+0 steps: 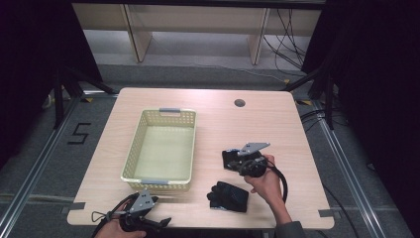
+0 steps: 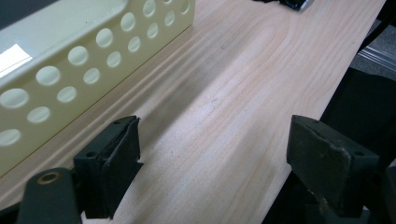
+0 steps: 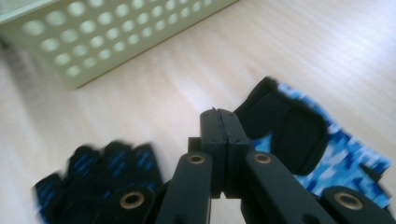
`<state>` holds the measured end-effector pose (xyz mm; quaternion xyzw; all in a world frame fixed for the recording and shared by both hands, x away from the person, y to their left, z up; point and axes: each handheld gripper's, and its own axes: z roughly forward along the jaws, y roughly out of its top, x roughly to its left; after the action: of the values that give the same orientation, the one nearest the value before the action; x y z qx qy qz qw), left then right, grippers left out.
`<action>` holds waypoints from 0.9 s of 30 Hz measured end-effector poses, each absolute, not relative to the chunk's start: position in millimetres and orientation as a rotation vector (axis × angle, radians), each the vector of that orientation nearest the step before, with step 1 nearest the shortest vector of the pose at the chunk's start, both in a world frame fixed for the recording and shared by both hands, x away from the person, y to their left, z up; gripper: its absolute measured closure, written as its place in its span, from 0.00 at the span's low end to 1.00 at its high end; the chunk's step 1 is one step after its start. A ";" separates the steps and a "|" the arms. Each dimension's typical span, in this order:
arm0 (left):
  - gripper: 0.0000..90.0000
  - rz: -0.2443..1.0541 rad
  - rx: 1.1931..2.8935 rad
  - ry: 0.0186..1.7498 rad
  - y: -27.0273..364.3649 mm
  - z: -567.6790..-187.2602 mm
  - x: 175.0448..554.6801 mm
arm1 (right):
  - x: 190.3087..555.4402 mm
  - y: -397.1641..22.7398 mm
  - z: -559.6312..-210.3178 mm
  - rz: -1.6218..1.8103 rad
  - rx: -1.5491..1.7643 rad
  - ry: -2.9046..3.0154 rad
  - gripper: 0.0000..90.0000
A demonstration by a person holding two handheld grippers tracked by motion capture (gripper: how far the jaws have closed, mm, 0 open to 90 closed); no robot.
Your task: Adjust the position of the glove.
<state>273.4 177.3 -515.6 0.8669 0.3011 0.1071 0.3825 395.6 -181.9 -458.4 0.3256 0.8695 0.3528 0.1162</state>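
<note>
1. The high view shows two dark gloves on the desk (image 1: 208, 101): one glove (image 1: 228, 196) lies toward the desk's near edge, just below the right gripper (image 1: 233, 159), and the second glove (image 1: 229, 157) sits right at that gripper's fingers, partly covered by them.
2. The right gripper view adds what the high view cannot: both gloves carry blue pattern on black. The first glove (image 3: 93, 177) lies to the left of the fingers (image 3: 219, 140), blurred; the second glove (image 3: 299, 140) lies to their right and behind them, its cuff beside the fingertips.
3. In that same view the right gripper's fingers are pressed together, pad against pad, with nothing visible between them. Whether the tips touch the second glove I cannot tell.
4. The high view shows a hand (image 1: 267, 181) holding the right gripper, with its cable looping to the right.
5. The left gripper (image 1: 161, 222) rests at the desk's near left corner, well apart from both gloves. The left gripper view shows its fingers (image 2: 112, 158) spread wide over bare wood.
6. A pale perforated basket (image 1: 131, 148) stands left of the right gripper's fingers; in the left gripper view its wall (image 2: 93, 60) runs just beyond the left finger.
</note>
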 end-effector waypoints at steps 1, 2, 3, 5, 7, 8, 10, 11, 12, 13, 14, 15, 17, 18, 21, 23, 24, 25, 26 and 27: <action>0.19 0.273 2.211 0.768 177.3 -515.6 273.4 | 395.6 -181.9 -458.4 1.033 0.953 2.546 1.00; 0.19 0.261 2.208 0.782 177.2 -515.9 272.2 | 402.9 -172.3 -459.4 1.029 0.981 2.510 1.00; 0.19 0.263 2.205 0.783 176.8 -515.8 272.5 | 406.3 -170.1 -458.9 1.018 0.960 2.525 1.00; 0.19 0.265 2.206 0.783 176.7 -515.3 272.7 | 410.0 -165.1 -460.0 1.009 0.959 2.525 1.00; 0.19 0.263 2.209 0.780 177.1 -515.7 272.3 | 422.7 -151.2 -468.1 0.963 0.968 2.518 1.00; 0.19 0.267 2.215 0.771 177.6 -515.5 272.2 | 426.7 -148.1 -470.3 0.929 0.964 2.524 1.00; 0.19 0.280 2.214 0.758 178.3 -514.4 273.3 | 429.6 -144.3 -473.4 0.910 0.979 2.520 1.00; 0.19 0.271 2.212 0.781 178.2 -514.4 272.8 | 432.8 -140.9 -476.8 0.861 0.978 2.519 1.00; 0.19 0.277 2.211 0.778 178.4 -514.9 272.3 | 436.9 -137.8 -482.0 0.820 0.979 2.520 1.00; 0.19 0.277 2.211 0.778 178.4 -514.9 272.3 | 436.9 -137.8 -482.0 0.820 0.979 2.520 1.00; 0.19 0.285 2.226 0.759 179.4 -514.6 272.5 | 438.1 -137.5 -483.8 0.806 0.973 2.514 1.00; 0.19 0.285 2.228 0.753 179.5 -514.3 272.7 | 439.6 -137.5 -484.1 0.774 0.954 2.520 1.00; 0.19 0.274 2.213 0.776 178.4 -513.9 272.0 | 439.4 -136.3 -484.9 0.792 0.957 2.490 1.00; 0.19 0.268 2.206 0.776 177.9 -514.4 271.3 | 438.7 -137.6 -481.5 0.794 0.978 2.493 1.00; 0.19 0.262 2.211 0.777 177.8 -514.7 270.7 | 440.1 -143.7 -475.9 0.783 0.970 2.482 1.00; 0.19 0.278 2.217 0.750 178.2 -513.8 272.3 | 439.0 -149.3 -474.3 0.780 1.060 2.445 1.00; 0.19 0.263 2.207 0.774 177.4 -514.5 271.2 | 440.1 -152.4 -474.8 0.764 1.051 2.446 1.00; 0.19 0.265 2.211 0.773 177.5 -514.6 271.0 | 440.1 -152.4 -474.8 0.764 1.051 2.446 1.00; 0.19 0.264 2.212 0.773 177.7 -514.6 270.7 | 440.4 -154.1 -476.1 0.766 1.071 2.438 1.00; 0.19 0.264 2.211 0.773 177.7 -514.3 270.7 | 440.4 -156.9 -477.4 0.761 1.083 2.441 1.00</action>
<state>270.7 177.7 -514.3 0.8668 0.3029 0.1034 0.3823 440.4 -156.9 -477.4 0.3834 0.8646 0.2693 0.1813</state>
